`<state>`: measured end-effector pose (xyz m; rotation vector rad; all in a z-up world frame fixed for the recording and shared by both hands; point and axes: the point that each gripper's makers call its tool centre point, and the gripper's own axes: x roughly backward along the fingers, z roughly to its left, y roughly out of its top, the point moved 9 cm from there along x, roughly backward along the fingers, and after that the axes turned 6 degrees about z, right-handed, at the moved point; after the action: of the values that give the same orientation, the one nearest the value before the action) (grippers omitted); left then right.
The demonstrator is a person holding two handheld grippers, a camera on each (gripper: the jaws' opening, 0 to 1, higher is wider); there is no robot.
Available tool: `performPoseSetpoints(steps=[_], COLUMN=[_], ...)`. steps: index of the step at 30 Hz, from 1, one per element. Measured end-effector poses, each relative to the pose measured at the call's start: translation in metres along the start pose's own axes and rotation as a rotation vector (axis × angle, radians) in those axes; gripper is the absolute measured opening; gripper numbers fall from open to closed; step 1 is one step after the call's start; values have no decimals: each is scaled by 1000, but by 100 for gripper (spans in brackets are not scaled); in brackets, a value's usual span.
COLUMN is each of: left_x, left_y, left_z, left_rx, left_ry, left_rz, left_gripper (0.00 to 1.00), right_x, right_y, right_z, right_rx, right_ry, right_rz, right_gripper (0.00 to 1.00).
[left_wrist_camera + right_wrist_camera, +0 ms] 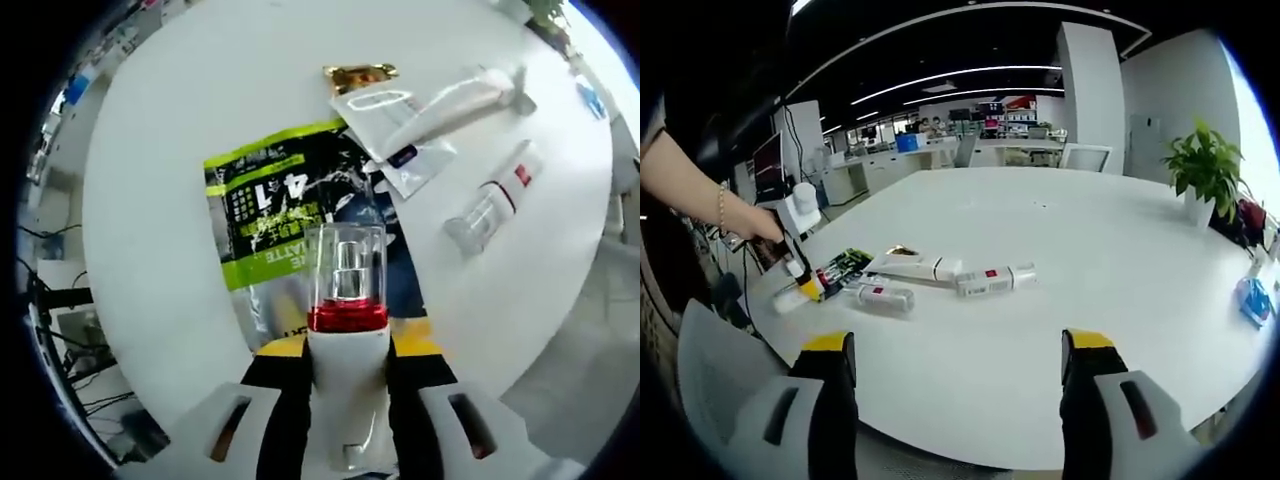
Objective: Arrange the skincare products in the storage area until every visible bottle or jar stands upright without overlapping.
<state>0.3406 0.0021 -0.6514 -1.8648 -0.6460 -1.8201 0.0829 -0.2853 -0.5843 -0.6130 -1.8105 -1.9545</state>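
White round table in an open-plan office.

Red-collared bottle held — other tubes seemingly flat.

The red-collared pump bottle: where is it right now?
In the left gripper view, the pump bottle sits clamped in the left gripper, above the green packet.

Your left gripper has yellow-and-black jaws on a white body, closed on a white bottle with a red collar and clear cap. Beneath it lies a lime-green, black and white sachet on the white table. Your right gripper shows black jaws tipped yellow.
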Motion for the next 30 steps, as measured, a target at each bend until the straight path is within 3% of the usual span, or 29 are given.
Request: performPoseSetpoints(steps=[5, 10, 20, 30], left_x=[4, 17, 37, 49], left_y=[-5, -6, -3, -5], left_z=[1, 2, -10, -28], left_rx=[34, 95, 106, 80], left_ry=[-52, -116, -203, -229], left_rz=[-33, -105, -204, -282], left_gripper=[24, 24, 24, 24], right_x=[0, -1, -1, -2], right_y=[0, 0, 0, -1], right_z=[0, 1, 4, 7], right_rx=[3, 11, 28, 51], right_ry=[2, 8, 27, 62], right_rz=[1, 1, -1, 1], right_gripper=[84, 84, 83, 82])
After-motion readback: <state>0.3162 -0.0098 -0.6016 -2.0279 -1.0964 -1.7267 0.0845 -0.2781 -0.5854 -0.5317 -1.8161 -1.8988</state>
